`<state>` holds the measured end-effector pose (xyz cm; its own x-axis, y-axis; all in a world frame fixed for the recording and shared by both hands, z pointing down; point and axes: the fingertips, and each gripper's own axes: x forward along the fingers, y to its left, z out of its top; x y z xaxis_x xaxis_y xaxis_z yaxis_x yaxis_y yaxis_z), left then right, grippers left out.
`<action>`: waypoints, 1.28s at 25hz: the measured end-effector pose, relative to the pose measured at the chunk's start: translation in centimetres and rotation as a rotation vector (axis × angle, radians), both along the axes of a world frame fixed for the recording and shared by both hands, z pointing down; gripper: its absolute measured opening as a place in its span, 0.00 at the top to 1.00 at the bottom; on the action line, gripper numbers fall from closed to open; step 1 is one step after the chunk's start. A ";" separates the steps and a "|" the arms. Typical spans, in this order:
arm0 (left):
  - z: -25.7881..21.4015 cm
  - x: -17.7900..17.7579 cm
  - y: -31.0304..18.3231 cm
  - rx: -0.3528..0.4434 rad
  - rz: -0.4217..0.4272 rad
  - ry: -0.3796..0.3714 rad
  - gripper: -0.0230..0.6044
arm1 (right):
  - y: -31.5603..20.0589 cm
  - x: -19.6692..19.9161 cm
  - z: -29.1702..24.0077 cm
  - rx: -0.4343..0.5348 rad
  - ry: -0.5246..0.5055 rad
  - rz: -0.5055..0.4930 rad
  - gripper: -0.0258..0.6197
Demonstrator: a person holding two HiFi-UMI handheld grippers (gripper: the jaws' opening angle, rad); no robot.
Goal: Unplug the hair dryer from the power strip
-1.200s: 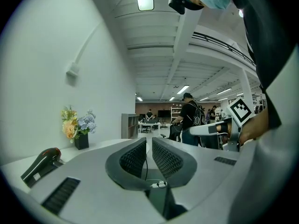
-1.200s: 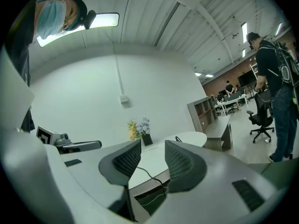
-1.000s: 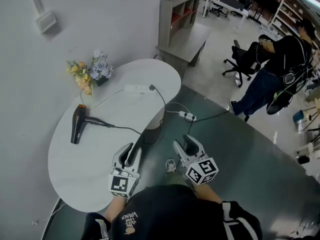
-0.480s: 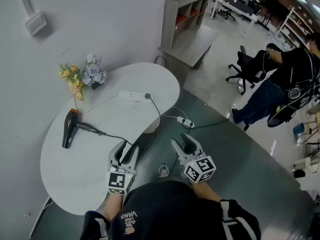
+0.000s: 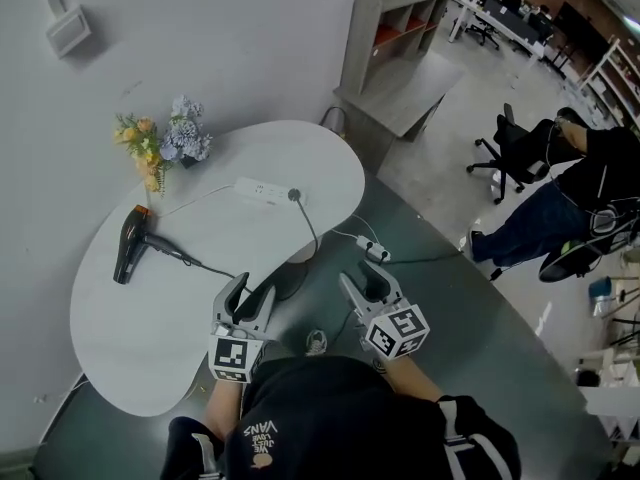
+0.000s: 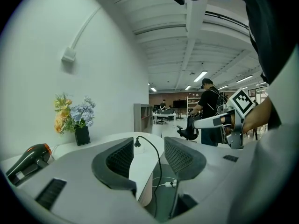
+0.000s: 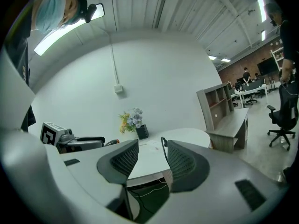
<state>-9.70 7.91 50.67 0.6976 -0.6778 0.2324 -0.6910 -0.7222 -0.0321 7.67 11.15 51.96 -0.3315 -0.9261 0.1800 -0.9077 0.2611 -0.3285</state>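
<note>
Head view, white kidney-shaped table (image 5: 150,338) against a wall. Black hair dryer (image 5: 128,251) flat at the table's 9 o'clock, orange rear end toward 12, well apart from both grippers. White power strip (image 5: 258,190) at the table's 1 o'clock, black plug (image 5: 294,195) in its 3 o'clock end, not pulled. Black cord (image 5: 312,236) trailing from the plug toward 5 o'clock, over the table edge. Flower pot (image 5: 160,143) at 11 o'clock by the wall.

Left gripper (image 5: 250,293) released: jaws just been opening, now wide apart, nothing between the pads, only far table and plug (image 6: 137,143) seen through the gap. Hovers over the table's 4 o'clock edge, pointing toward 12, touching nothing.

Right gripper (image 5: 362,286) at 3 o'clock of the left one, over the dark floor, also released, jaws apart, empty, touching nothing.

Second small power strip (image 5: 375,252) on the floor at 12 o'clock of the right gripper. Grey shelf unit (image 5: 395,43) at 1 o'clock, person in black (image 5: 570,203) and office chair (image 5: 510,153) at 3 o'clock.
</note>
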 end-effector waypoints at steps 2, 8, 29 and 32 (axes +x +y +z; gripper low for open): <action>0.2 0.3 -0.5 -0.001 -0.008 -0.011 0.64 | -0.6 0.3 0.3 -0.007 -0.005 -0.011 0.68; 0.5 1.3 -2.3 -0.007 -0.006 -0.034 0.64 | -2.5 0.9 0.9 -0.023 -0.018 -0.028 0.68; 0.1 2.8 -11.7 -0.037 0.148 -0.006 0.64 | -12.6 -0.3 1.3 -0.060 0.021 0.057 0.68; 0.1 2.4 -12.7 -0.034 0.151 -0.004 0.64 | -13.9 -0.7 1.5 -0.059 0.036 0.054 0.69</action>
<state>-7.31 -4.76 50.76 0.7903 -0.5565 0.2564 -0.5740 -0.8188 -0.0079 6.99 -2.76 53.44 -0.2738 -0.9299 0.2458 -0.9314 0.1926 -0.3088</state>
